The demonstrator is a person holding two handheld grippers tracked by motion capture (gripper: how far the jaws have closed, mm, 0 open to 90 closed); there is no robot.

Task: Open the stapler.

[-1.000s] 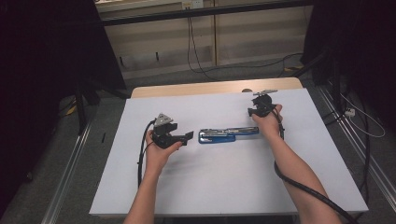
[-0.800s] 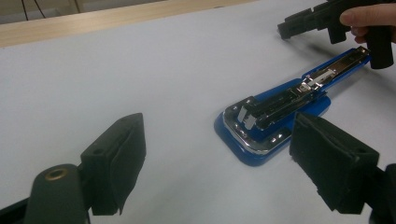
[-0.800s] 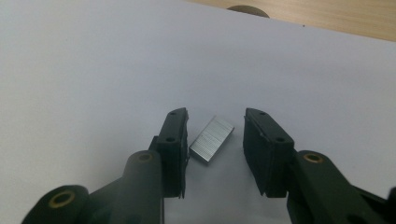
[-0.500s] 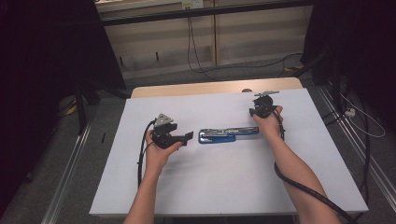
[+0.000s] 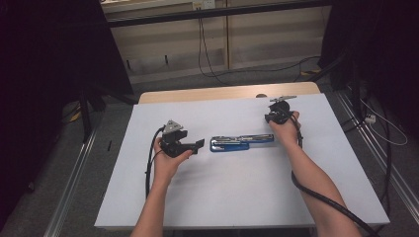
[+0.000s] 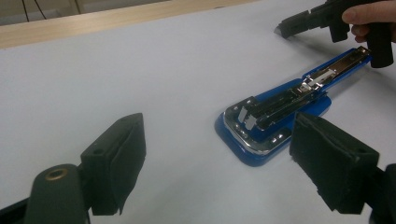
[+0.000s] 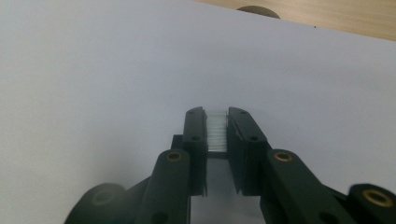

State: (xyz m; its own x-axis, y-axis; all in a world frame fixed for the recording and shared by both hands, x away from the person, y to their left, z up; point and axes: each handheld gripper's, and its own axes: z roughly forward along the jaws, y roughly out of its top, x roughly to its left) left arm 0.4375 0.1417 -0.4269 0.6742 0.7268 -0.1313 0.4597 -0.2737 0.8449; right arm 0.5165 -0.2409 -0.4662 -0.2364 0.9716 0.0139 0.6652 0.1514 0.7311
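From the high view, a blue stapler (image 5: 241,142) lies opened out flat near the middle of the white table (image 5: 237,197), its long axis running left to right; no lettering on it can be read from here. The left gripper (image 5: 184,144) sits just left of the stapler's wide blue end, apart from it, its jaws spread and empty. The right gripper (image 5: 276,114) is held at the stapler's right end, just beyond its tip; whether it touches the stapler cannot be told here. Wide bare table surface lies on the near side of the stapler and to both sides, and the far edge of the white sheet meets a wooden strip (image 5: 222,92). In the left gripper view, the two black pads stand wide apart with nothing between them, and the stapler (image 6: 280,116) lies beyond them, nearer the right-hand pad, chrome staple channel facing up on the blue base; no brand or writing is legible on the metal. The right gripper (image 6: 327,21) shows at the far end of the stapler, in a hand, just above its thin tip. In the right gripper view, the jaws have just been closing and stand almost together, pinching a small whitish strip of staples (image 7: 216,130) between the pads, above bare white table, with the wooden strip (image 7: 327,14) far off.
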